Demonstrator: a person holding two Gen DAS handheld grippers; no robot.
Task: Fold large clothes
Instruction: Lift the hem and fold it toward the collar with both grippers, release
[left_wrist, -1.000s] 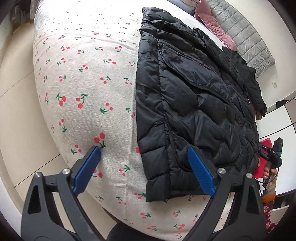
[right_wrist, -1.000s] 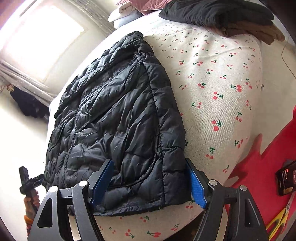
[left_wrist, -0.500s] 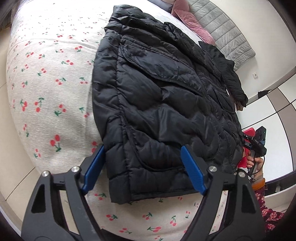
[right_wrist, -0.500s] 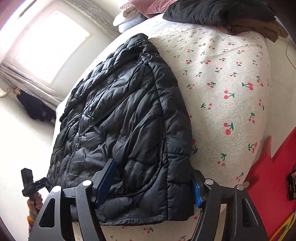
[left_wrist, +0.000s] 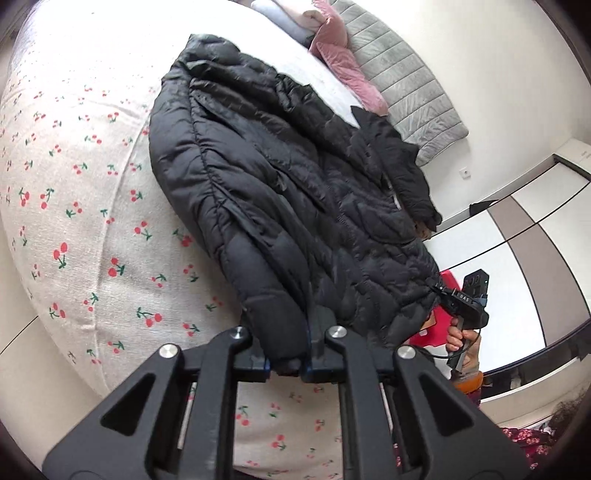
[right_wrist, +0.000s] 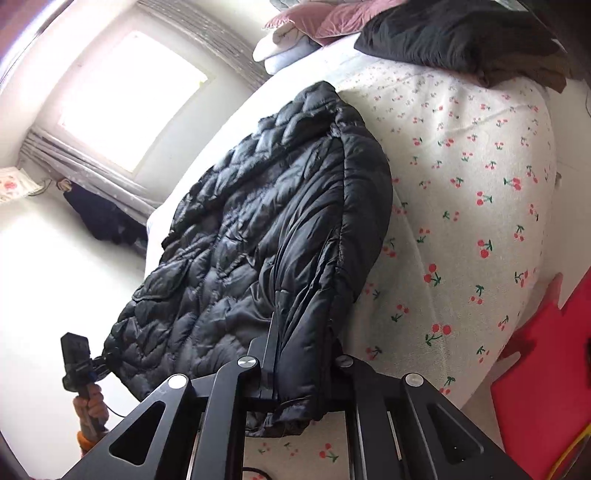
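A black quilted puffer jacket (left_wrist: 295, 192) lies lengthwise on a bed with a cherry-print cover (left_wrist: 85, 221). My left gripper (left_wrist: 286, 354) is shut on one bottom corner of the jacket's hem, lifted slightly off the bed. My right gripper (right_wrist: 301, 384) is shut on the other bottom corner; the jacket (right_wrist: 266, 229) stretches away from it toward the collar. The right gripper also shows at the hem in the left wrist view (left_wrist: 465, 306), and the left one in the right wrist view (right_wrist: 79, 362).
Pink and white pillows (left_wrist: 332, 55) and a grey headboard (left_wrist: 406, 92) lie beyond the collar. Folded dark clothes (right_wrist: 461, 40) sit on the bed's far corner. A red floor mat (right_wrist: 546, 369) lies beside the bed. A window (right_wrist: 129, 96) is behind.
Both grippers moved in over the hem corners and closed on them; the jaws were open before. The hem is now bunched and raised.
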